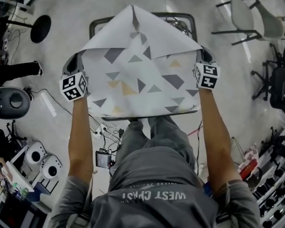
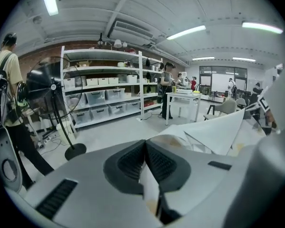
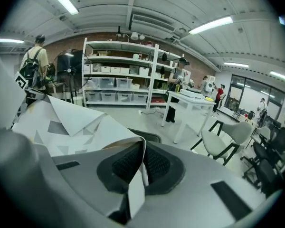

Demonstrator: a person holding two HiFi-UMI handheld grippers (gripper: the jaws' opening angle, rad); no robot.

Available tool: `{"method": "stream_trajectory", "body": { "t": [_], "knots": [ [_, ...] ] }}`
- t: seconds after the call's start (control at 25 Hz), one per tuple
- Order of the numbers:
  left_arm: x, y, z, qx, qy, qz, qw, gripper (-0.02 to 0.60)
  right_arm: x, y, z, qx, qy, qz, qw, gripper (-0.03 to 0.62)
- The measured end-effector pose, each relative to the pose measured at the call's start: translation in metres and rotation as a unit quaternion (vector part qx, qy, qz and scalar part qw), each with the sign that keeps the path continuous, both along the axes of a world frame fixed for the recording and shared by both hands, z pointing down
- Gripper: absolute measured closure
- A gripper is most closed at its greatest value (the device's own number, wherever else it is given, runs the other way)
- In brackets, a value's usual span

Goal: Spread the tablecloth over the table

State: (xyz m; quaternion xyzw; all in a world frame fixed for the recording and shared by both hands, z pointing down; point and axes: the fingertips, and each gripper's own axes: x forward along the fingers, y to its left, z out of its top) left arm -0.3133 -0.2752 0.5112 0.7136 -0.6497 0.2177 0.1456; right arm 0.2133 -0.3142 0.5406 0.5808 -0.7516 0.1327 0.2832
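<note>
While left gripper [image 1: 75, 61] and right gripper [image 1: 204, 57] clamp its edges, tablecloth [image 1: 137, 75] overhangs table [image 1: 92, 28].

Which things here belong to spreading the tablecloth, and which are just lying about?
In the job: tablecloth, table, left gripper and right gripper, both shut on the tablecloth's edge.
Lying about: fan, chair, shelves, cables.

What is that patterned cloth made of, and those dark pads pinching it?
The tablecloth looks like thin matte coated fabric or plastic sheet: it holds crisp, stiff folds instead of draping softly. The pads look like black matte rubber, judging by their fine ridges, though that's a guess.
</note>
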Motion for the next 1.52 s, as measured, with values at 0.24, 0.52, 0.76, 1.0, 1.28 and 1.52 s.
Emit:
{"method": "stream_trajectory", "body": {
  "t": [0.24,0.52,0.76,1.0,1.28,1.52],
  "knots": [
    [-0.036,0.003,0.051,-0.058,0.026,-0.041,0.9972,0.575,0.026,-0.009,0.04,-0.026,0.0,0.01,1.0,0.566],
    [-0.059,0.013,0.112,-0.143,-0.001,-0.048,0.9885,0.575,0.064,-0.011,0.099,-0.121,0.161,0.007,0.979,0.473],
    [-0.049,-0.005,0.124,-0.153,-0.243,0.086,0.9541,0.504,0.018,-0.033,0.103,-0.035,0.408,-0.221,0.885,0.368],
    [-0.001,-0.024,0.151,-0.151,-0.435,0.225,0.8586,0.308,-0.009,-0.038,0.154,-0.043,0.492,-0.349,0.796,0.313],
    [0.029,-0.06,0.17,-0.141,-0.462,0.247,0.8402,0.307,0.0,-0.056,0.149,-0.021,0.501,-0.347,0.792,0.335],
    [0.025,-0.09,0.139,-0.104,-0.371,0.181,0.905,0.307,0.018,-0.091,0.12,-0.01,0.424,-0.27,0.864,0.344]
  ]
}}
